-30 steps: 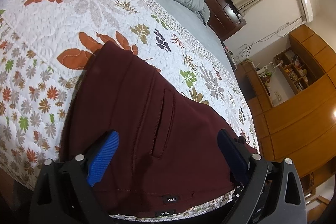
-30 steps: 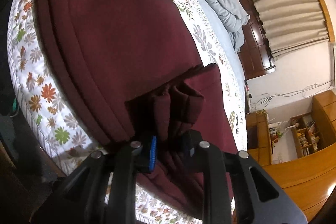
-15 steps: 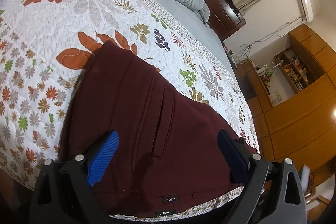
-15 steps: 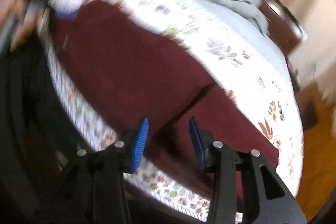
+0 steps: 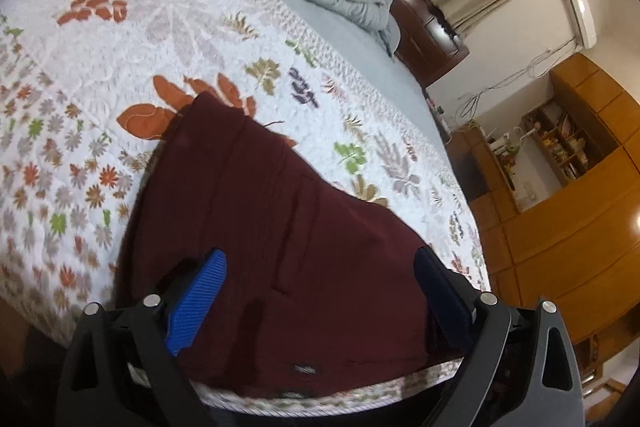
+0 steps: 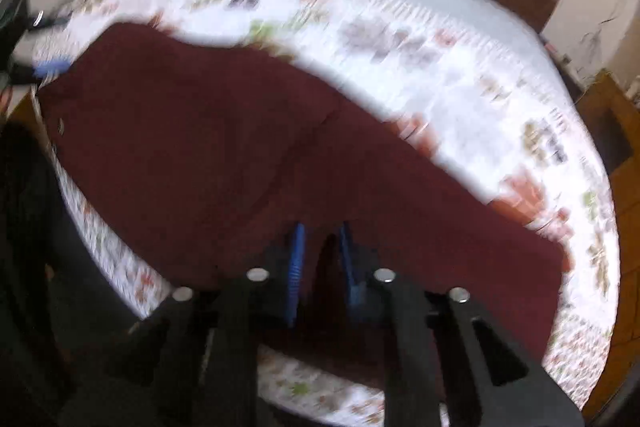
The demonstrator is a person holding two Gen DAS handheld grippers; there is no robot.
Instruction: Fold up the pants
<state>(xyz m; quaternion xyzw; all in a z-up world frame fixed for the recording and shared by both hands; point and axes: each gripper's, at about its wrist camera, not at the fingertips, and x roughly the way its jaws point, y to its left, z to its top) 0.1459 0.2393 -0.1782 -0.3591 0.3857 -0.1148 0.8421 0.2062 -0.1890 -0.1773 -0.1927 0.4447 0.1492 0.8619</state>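
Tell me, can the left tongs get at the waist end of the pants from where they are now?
Probably yes. The left tongs stand wide open just above the pants, which lie flat on the bedspread. Nothing sits between the fingers and the cloth.

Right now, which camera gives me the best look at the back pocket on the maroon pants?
The left wrist view. There the pocket slit on the pants sits between the open left gripper fingers, only mildly blurred. The right wrist view is motion-smeared: the pants show, but no pocket can be made out.
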